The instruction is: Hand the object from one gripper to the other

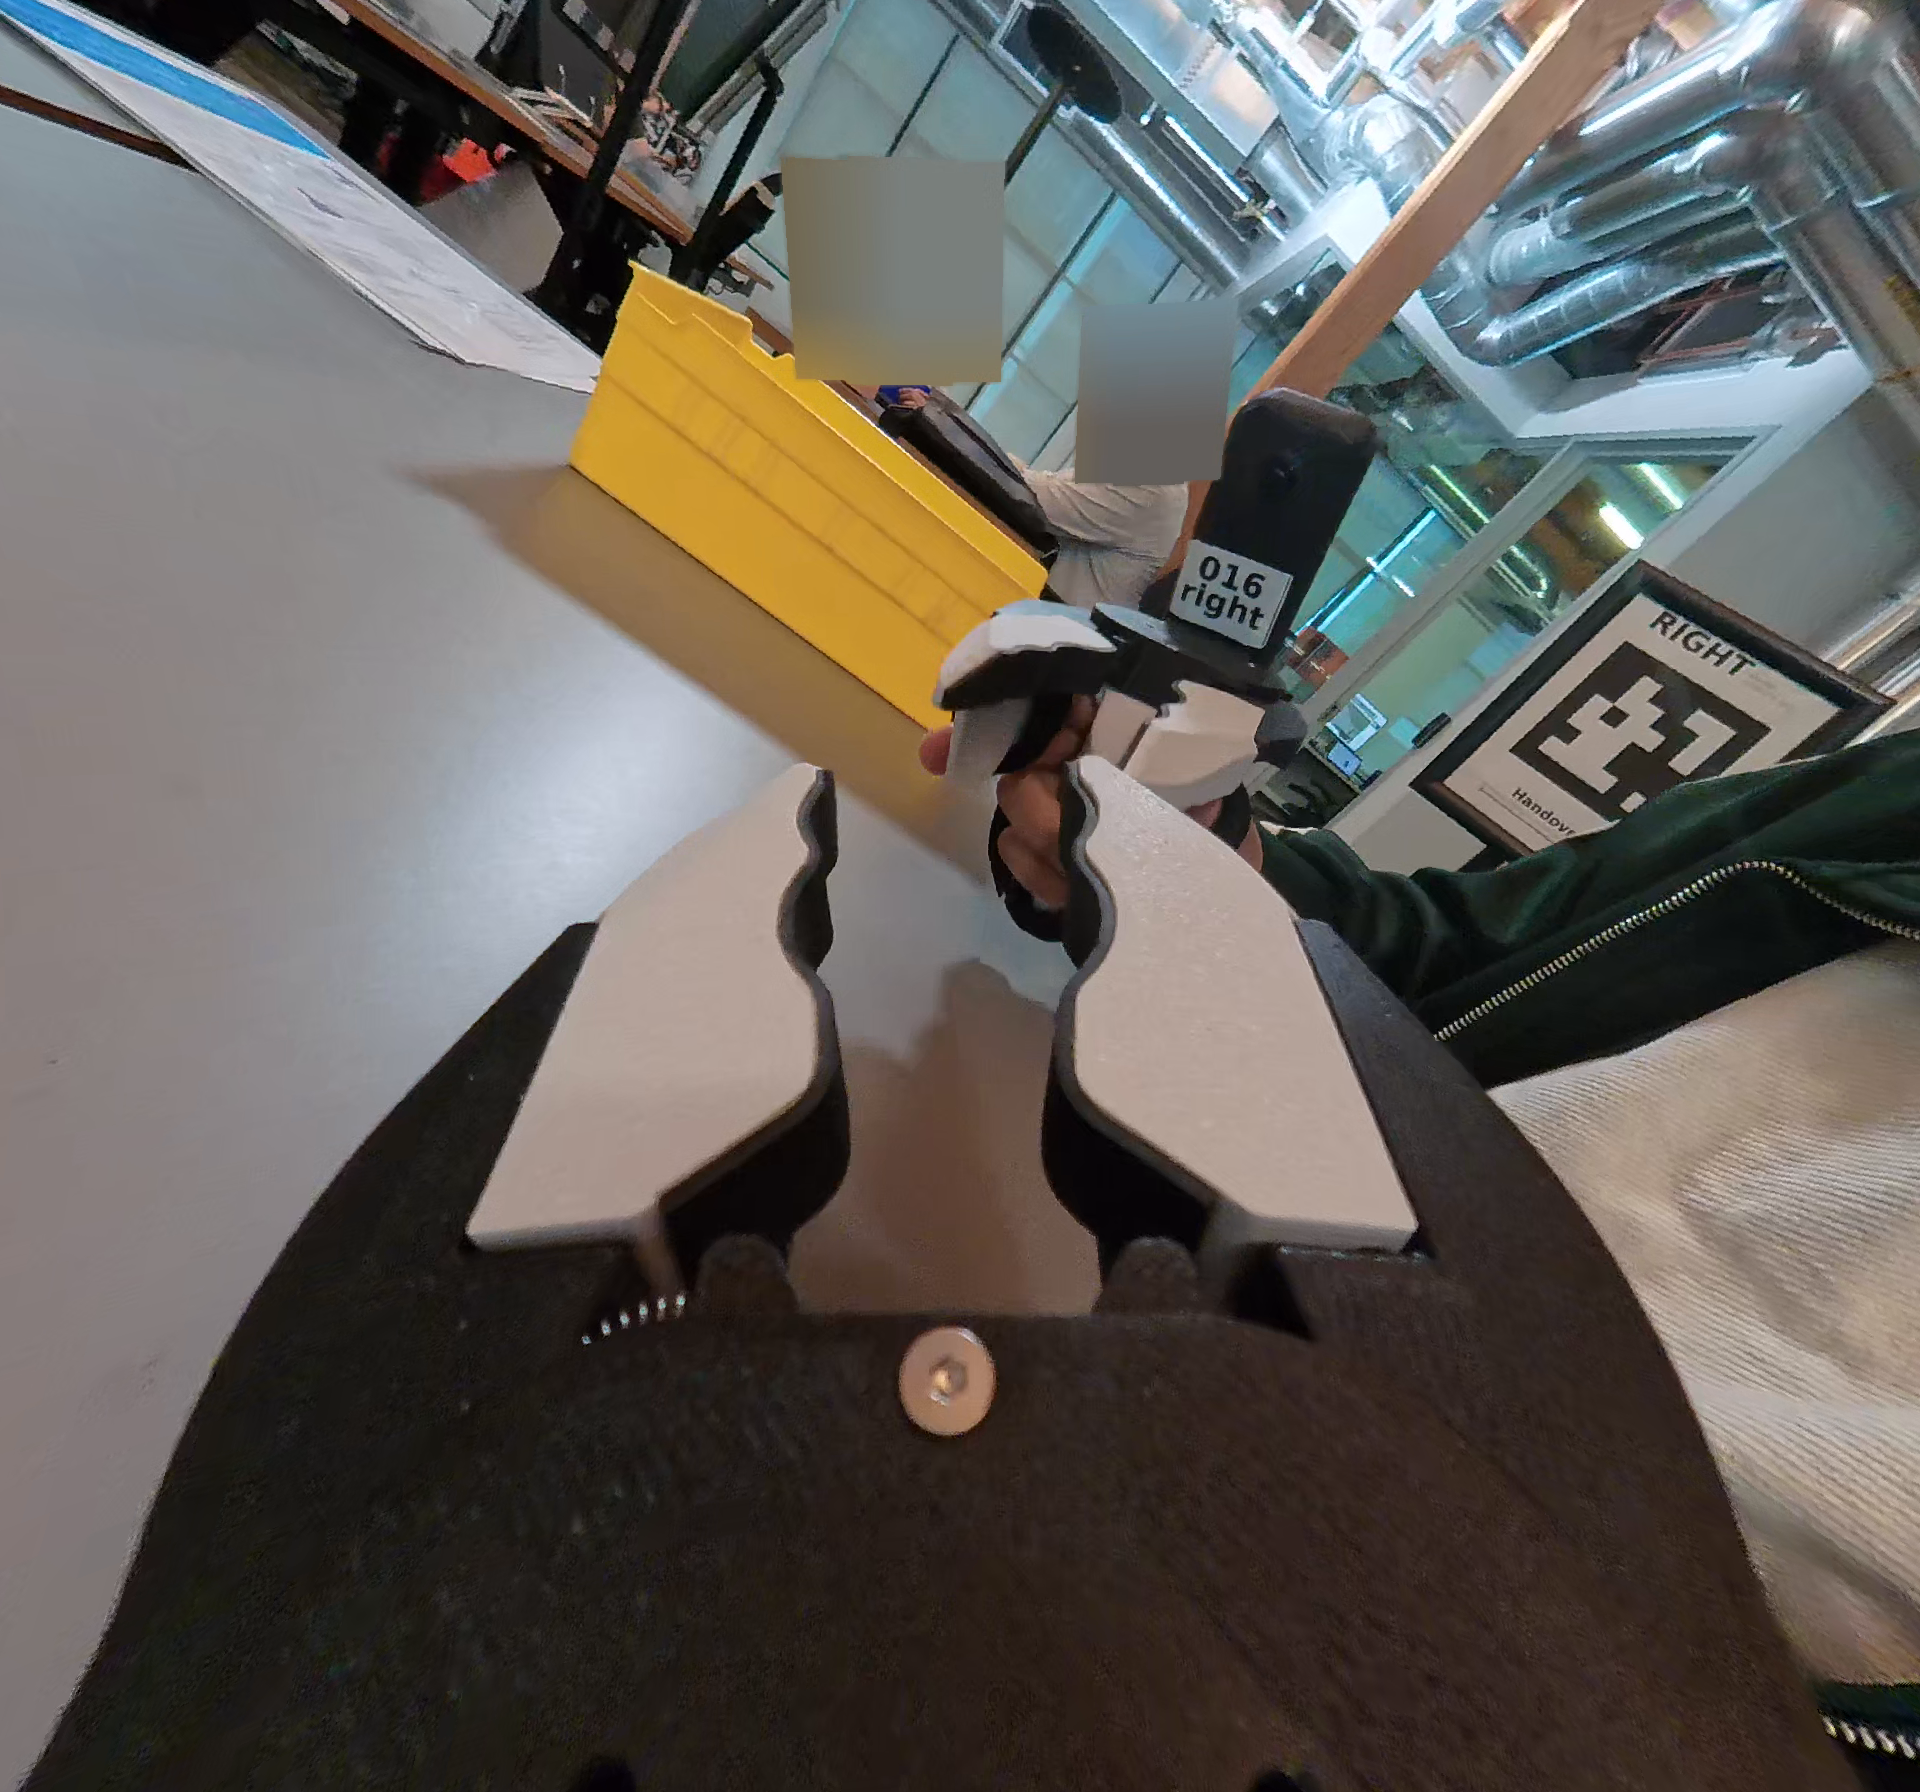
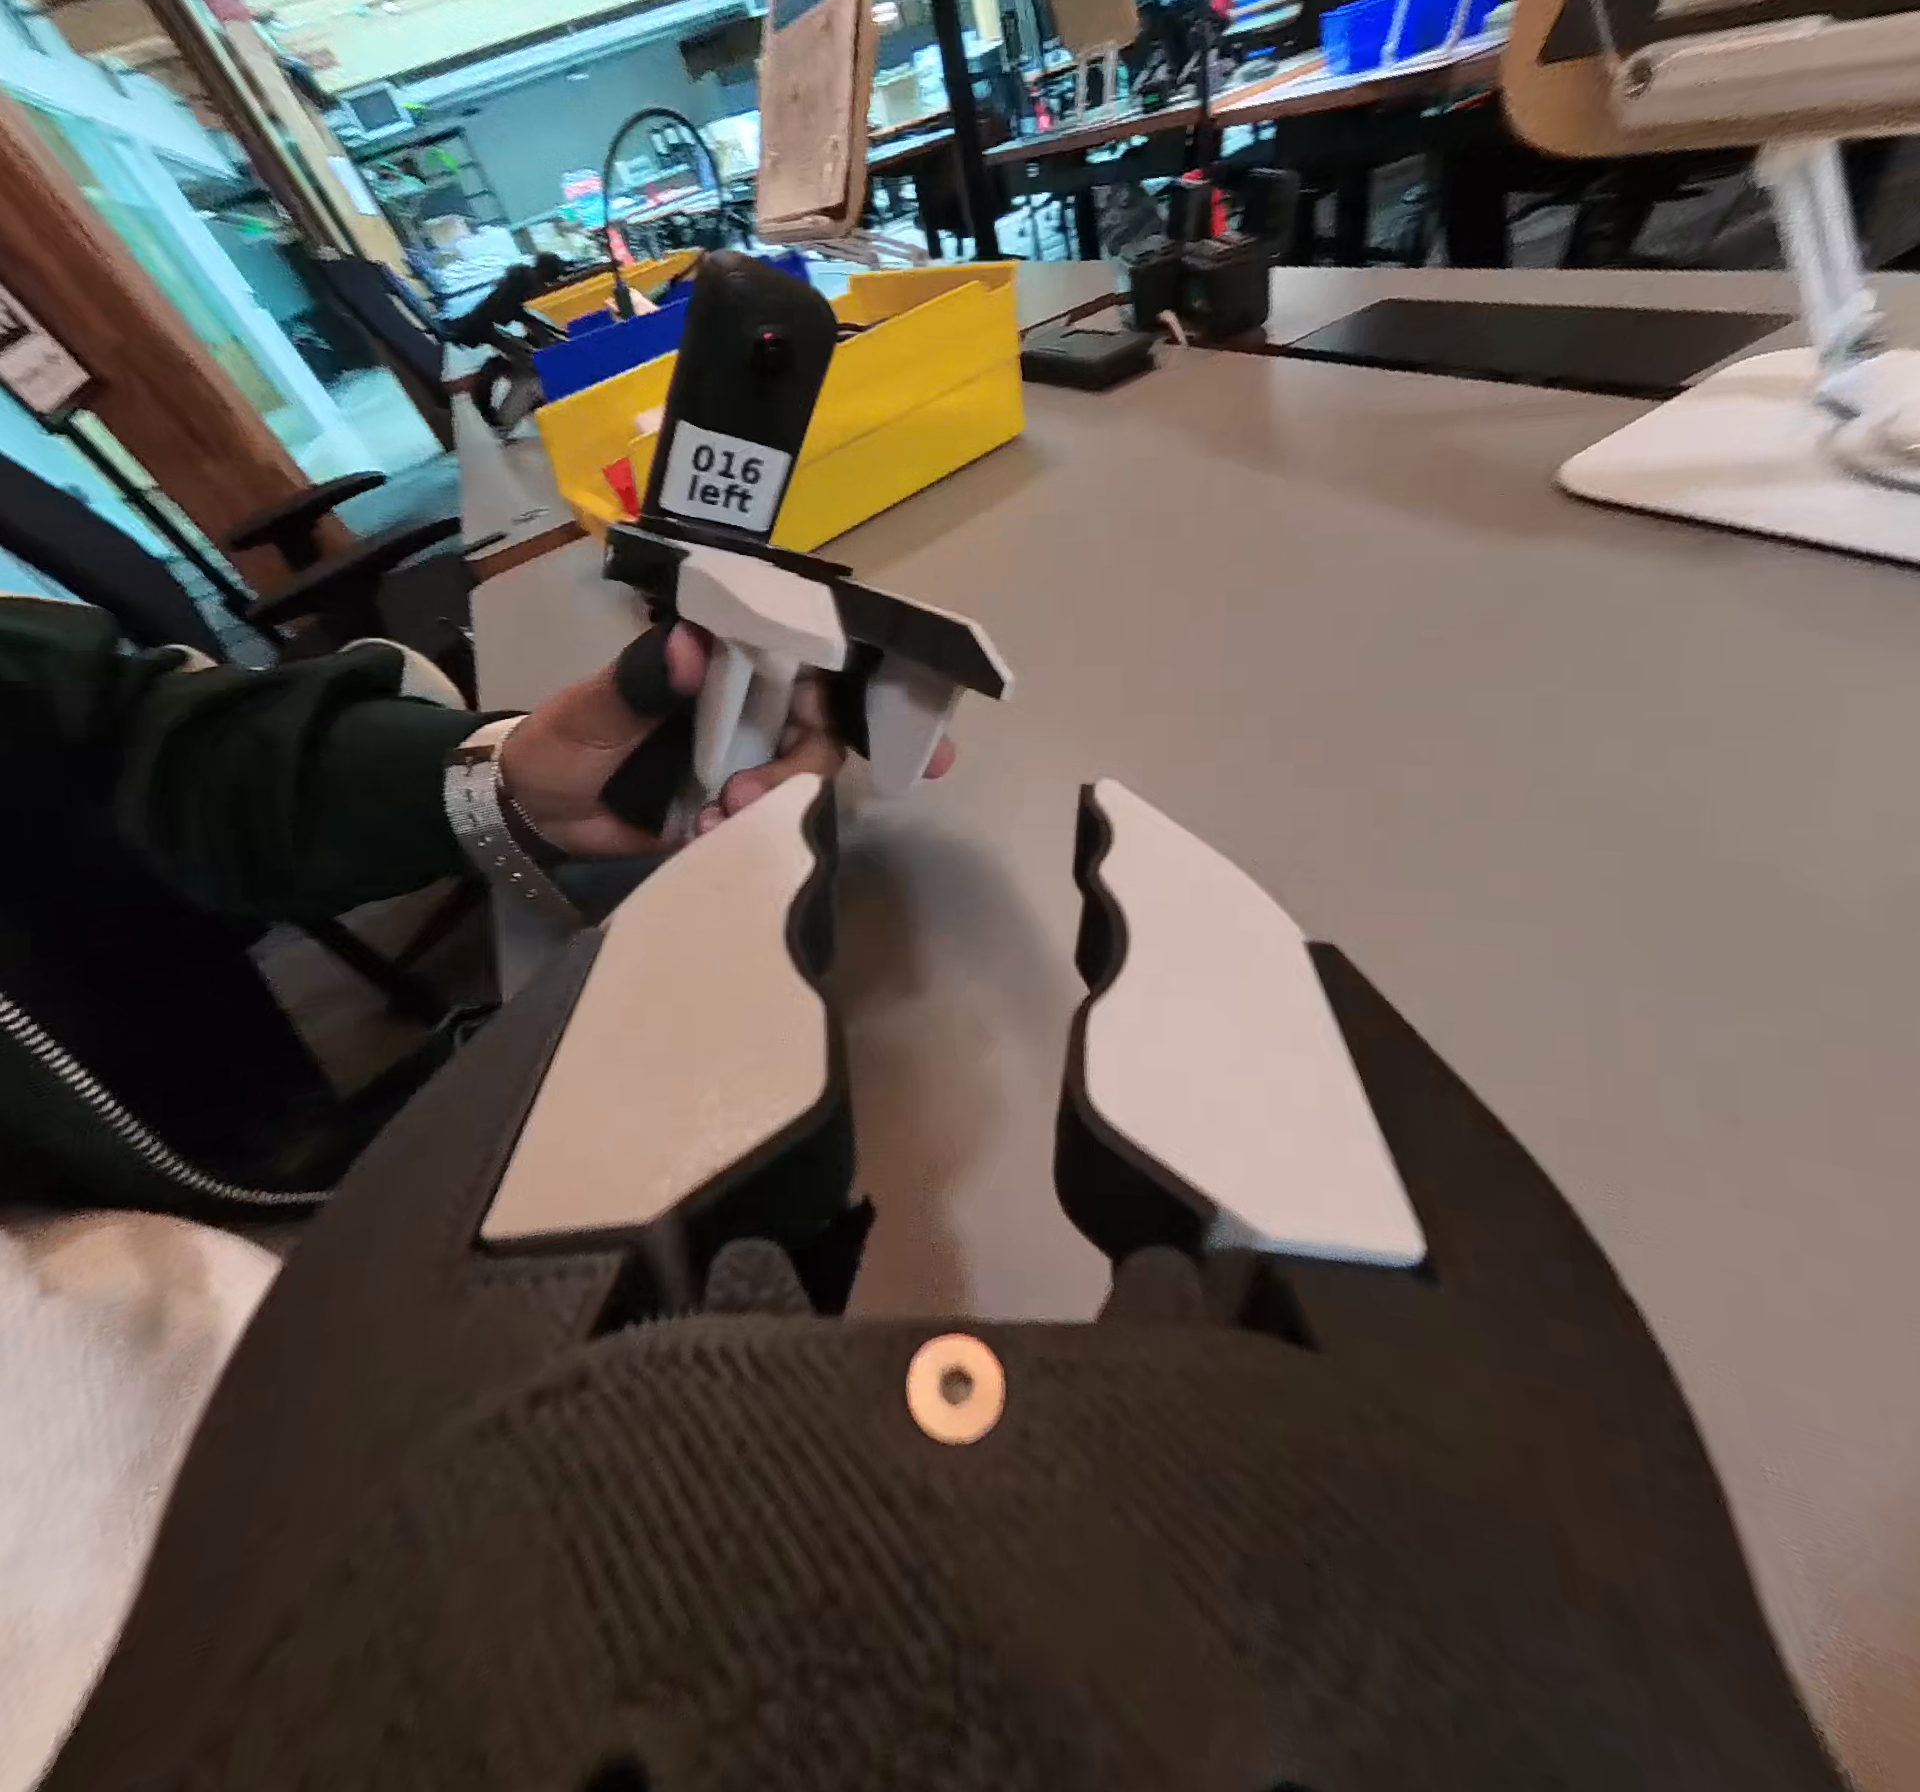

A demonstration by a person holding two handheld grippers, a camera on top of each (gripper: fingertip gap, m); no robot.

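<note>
The left gripper [image 1: 951, 828] gapes wide, holding nothing. The right gripper [image 2: 951, 828] gapes empty too, above the grey table [image 2: 1455, 703], near a yellow bin [image 2: 914, 402].

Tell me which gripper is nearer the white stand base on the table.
Right. The right gripper has the white stand base ahead to its right; the left gripper sits beyond, leftward.
</note>
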